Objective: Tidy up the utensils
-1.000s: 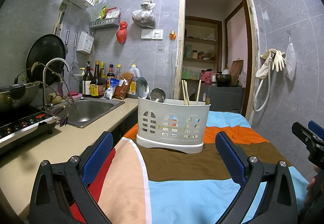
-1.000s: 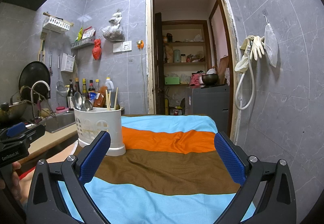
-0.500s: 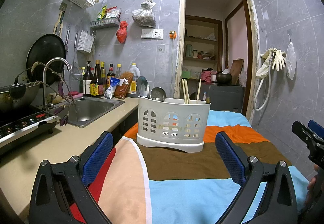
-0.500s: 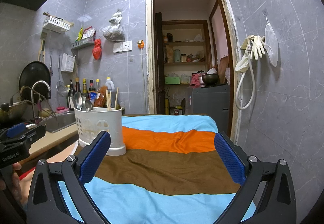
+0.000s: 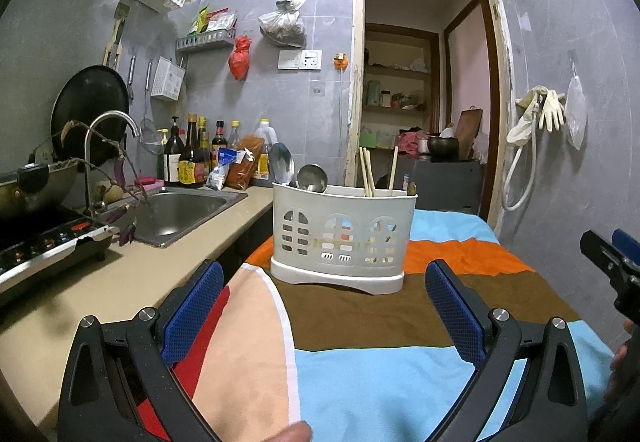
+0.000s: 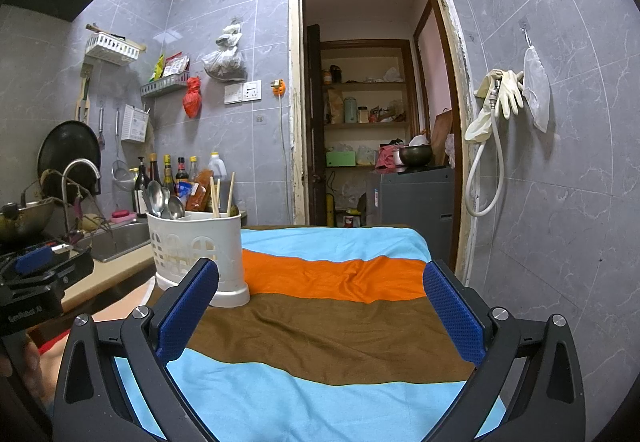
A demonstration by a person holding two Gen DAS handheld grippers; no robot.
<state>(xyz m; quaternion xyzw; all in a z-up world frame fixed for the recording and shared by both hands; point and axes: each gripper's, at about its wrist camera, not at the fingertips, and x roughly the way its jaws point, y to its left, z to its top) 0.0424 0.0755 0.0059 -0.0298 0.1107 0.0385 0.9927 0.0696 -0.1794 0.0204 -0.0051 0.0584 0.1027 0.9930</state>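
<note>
The cloth [image 5: 360, 322] is striped light blue, orange and brown, plus a peach and red patch at its left edge. White utensil caddy [image 5: 344, 238], silver spoons [image 5: 280, 166], pale wood chopsticks [image 5: 368, 172]. Gripper pads [image 6: 188, 306] are blue on black arms.

A utensil caddy [image 5: 343, 234] stands on a cloth-covered table [image 5: 392, 394] at 12 o'clock, holding 2 spoons [image 5: 312, 177] left of the chopsticks [image 5: 367, 172]. A sink [image 5: 180, 208] lies at 10 o'clock.

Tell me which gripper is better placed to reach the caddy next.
Probably the left gripper: the caddy stands straight ahead between its open fingers. From the right gripper, also open, the caddy sits off to the left beyond its left finger.
</note>
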